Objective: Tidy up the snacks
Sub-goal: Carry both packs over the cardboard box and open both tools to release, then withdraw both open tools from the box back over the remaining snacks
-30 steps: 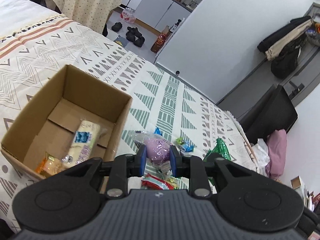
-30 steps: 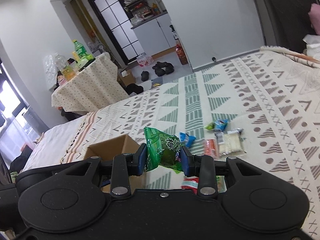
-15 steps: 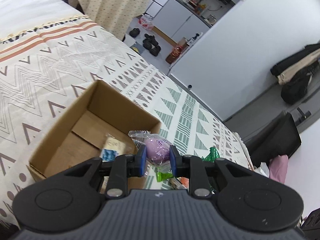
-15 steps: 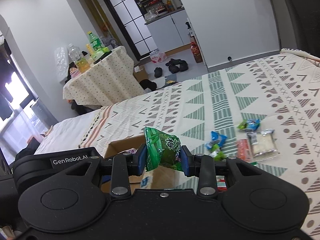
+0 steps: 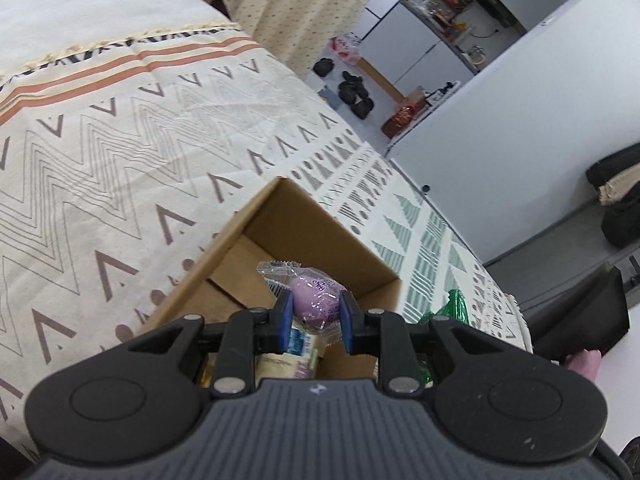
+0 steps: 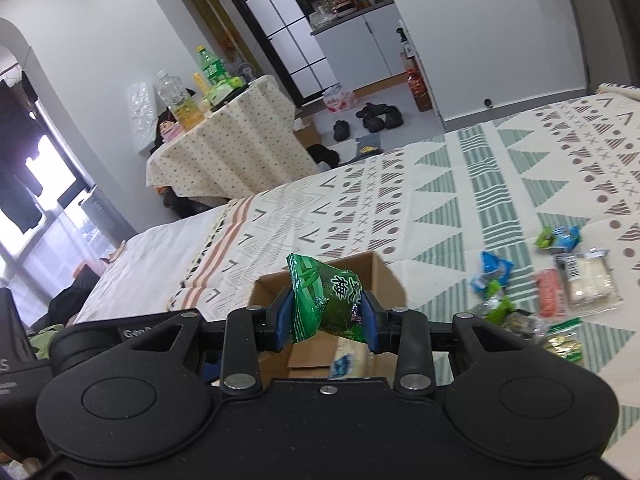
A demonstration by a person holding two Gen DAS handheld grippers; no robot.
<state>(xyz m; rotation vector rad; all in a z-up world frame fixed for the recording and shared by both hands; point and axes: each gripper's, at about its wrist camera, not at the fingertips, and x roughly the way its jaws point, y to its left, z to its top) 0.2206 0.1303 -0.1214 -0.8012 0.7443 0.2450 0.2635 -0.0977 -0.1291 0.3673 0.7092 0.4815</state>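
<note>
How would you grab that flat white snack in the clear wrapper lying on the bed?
The flat white snack lies flat on the bedspread, so there is little height to pinch. Coming from above, I would probably close the claw across its narrower width, or nip the crimped clear end seam. An orange packet lies right beside it on one long side, so the seam end looks clearer.

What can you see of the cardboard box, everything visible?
The cardboard box is plain brown corrugated card, open at the top, standing on the patterned bedspread. Folded bottom flaps show inside, with a few wrapped snacks lying on them. The left gripper holds a purple snack over its opening. The gripper bodies hide its near side in both views.
</note>
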